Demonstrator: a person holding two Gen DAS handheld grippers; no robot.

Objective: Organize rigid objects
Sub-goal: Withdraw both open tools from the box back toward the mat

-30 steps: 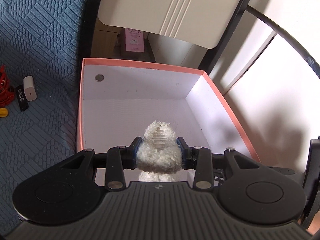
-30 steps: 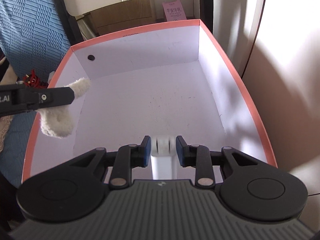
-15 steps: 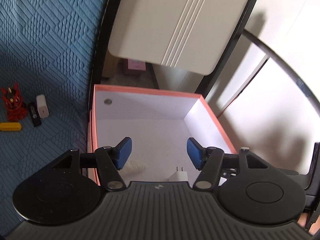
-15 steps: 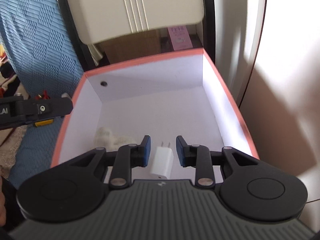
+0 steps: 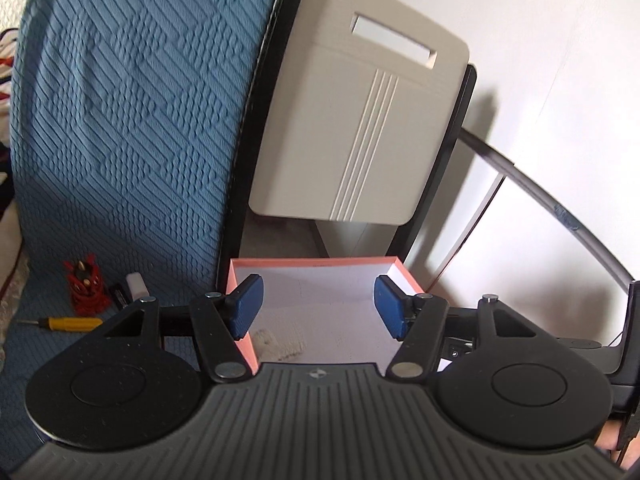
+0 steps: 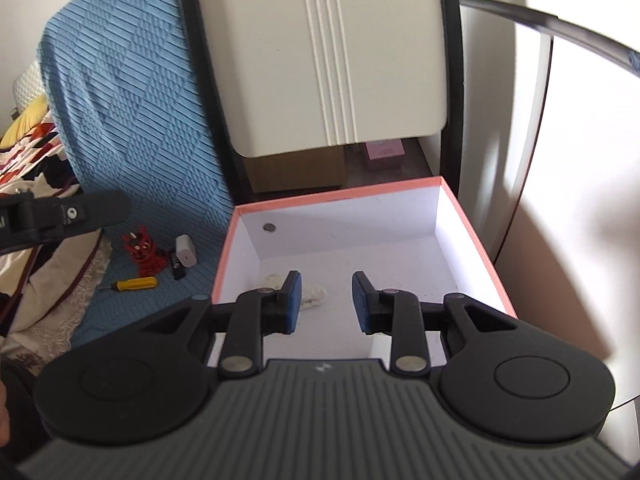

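1. Two grippers are hanging above the box, both empty: the left gripper is standing with its jaws well apart, the right gripper with its jaws a little apart, nothing between either pair.
2. Inside the box, one white fluffy item is lying on the floor near the left wall. The near strip of the floor is hiding behind the right gripper, so whether anything else is lying there I cannot tell.
3. Beside the box, on the blue cover, four loose things are waiting: a yellow screwdriver, a red tangled item, a small white block and a small black item touching it.
4. Judgement: the sorting is looking partly done, with those four items remaining.
5. Behind the box, a cream panel is leaning upright.
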